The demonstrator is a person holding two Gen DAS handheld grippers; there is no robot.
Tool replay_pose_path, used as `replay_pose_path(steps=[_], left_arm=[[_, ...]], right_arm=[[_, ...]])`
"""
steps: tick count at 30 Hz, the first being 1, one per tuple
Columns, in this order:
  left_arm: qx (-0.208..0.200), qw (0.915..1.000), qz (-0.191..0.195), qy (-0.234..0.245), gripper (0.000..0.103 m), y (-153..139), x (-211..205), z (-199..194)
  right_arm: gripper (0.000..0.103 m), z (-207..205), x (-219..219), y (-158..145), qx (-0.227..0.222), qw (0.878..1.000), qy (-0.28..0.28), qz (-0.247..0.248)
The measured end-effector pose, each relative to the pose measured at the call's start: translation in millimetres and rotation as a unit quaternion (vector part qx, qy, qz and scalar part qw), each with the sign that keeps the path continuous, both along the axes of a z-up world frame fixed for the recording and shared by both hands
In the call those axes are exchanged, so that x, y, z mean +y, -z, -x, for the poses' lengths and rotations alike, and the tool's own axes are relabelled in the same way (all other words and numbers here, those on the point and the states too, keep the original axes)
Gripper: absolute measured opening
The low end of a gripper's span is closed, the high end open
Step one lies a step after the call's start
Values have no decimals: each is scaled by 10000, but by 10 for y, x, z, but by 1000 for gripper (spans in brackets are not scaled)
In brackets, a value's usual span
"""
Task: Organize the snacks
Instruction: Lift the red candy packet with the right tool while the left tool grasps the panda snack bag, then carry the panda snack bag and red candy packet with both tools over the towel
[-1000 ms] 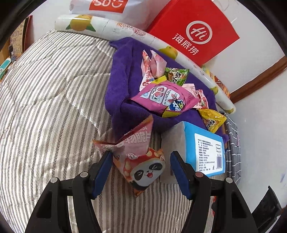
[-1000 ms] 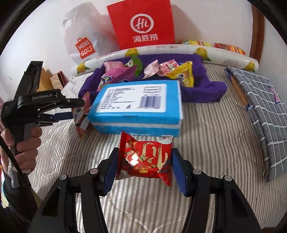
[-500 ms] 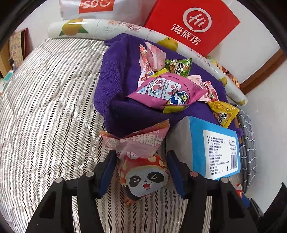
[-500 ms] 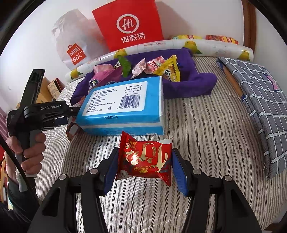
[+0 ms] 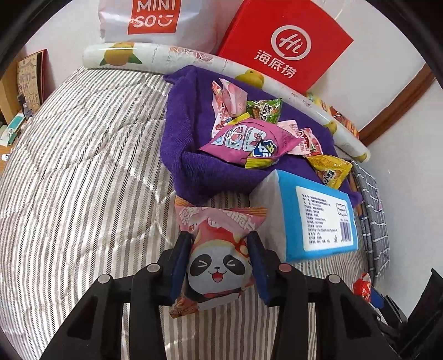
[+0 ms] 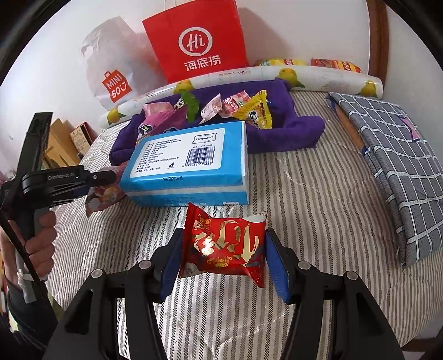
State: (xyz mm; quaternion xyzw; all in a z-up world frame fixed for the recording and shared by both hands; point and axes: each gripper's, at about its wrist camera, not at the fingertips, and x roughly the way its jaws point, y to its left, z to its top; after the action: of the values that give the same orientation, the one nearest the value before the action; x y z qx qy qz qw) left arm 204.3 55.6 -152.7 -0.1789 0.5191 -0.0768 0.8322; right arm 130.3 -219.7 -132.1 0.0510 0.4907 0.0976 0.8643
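My left gripper point(image 5: 218, 238) has its jaws closing on a pink panda snack packet point(image 5: 218, 268), and both pads press its sides. It sits on the striped bedding point(image 5: 83, 166), just in front of a purple towel point(image 5: 188, 144). The towel holds a pile of several snack packets point(image 5: 249, 138). My right gripper point(image 6: 224, 235) is shut on a red foil snack packet point(image 6: 227, 246) in front of a blue tissue pack point(image 6: 191, 163). In the right wrist view the left gripper point(image 6: 108, 177) holds the panda packet point(image 6: 105, 196) left of that pack.
A red paper bag point(image 5: 285, 47) and a white Miniso bag point(image 5: 152, 16) lean on the wall behind a fruit-print roll point(image 5: 166, 54). A folded grey checked cloth point(image 6: 387, 155) lies at the right. A person's hand point(image 6: 41, 235) grips the left handle.
The left jaws have narrowed until the pads press the panda packet, and the packet now stands straighter between them. The right gripper keeps the same hold on the red packet.
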Motion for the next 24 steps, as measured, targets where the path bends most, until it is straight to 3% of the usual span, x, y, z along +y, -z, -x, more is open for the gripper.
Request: replay_pose_path(steps=[13,24], left_arm=[[-255,9995,148,120,39,-263,75,454],[-532,9970,341,438,39,-584,-109,757]], right_arm=[[56,189,113,-174,-138,9999,-16,100],[56,247,198,-557,-424,9990,-10,155]])
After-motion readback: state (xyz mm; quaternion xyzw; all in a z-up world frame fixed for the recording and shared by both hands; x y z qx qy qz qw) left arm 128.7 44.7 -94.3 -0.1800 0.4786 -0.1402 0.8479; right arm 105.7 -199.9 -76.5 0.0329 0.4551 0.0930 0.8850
